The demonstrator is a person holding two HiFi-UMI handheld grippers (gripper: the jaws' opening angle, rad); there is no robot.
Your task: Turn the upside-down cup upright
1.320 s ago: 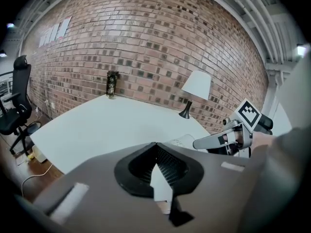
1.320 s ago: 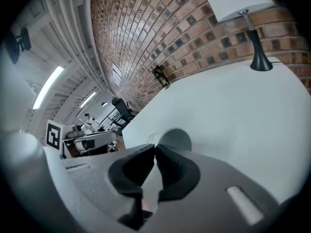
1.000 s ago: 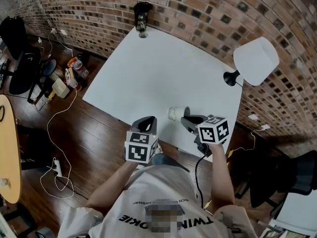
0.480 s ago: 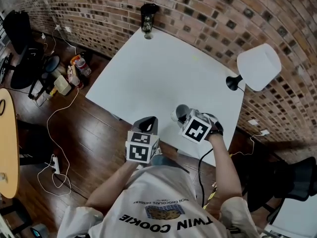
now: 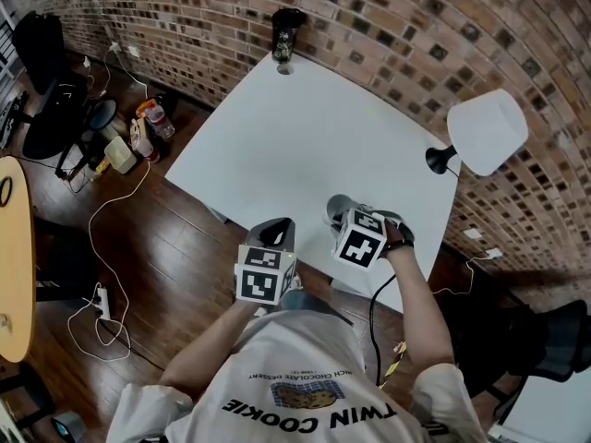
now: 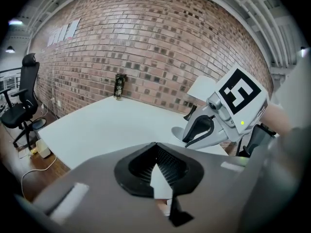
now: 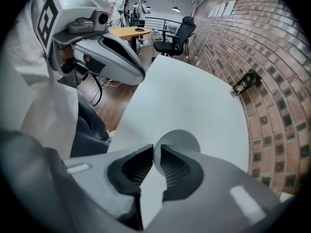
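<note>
A pale grey cup (image 5: 339, 206) stands mouth-up near the front right edge of the white table (image 5: 295, 127). My right gripper (image 5: 344, 218) points steeply down over it and pinches its rim. In the right gripper view the cup (image 7: 181, 141) has its thin wall between the jaw tips of the right gripper (image 7: 156, 150); the jaws are just starting to open. The left gripper (image 5: 277, 229) hovers off the table's front edge, shut and empty. The left gripper view shows that gripper (image 6: 155, 144), and beyond it the cup (image 6: 180, 131) under the right gripper (image 6: 199, 130).
A lamp with a white shade (image 5: 485, 132) stands at the table's right edge. A dark can (image 5: 286, 30) sits at the far corner by the brick wall. Bottles, bags and cables (image 5: 129, 137) litter the wooden floor to the left.
The right gripper rolled over and dipped toward the table. The cup went from lying sideways in its jaws to standing mouth-up on the table. The left gripper stayed put.
</note>
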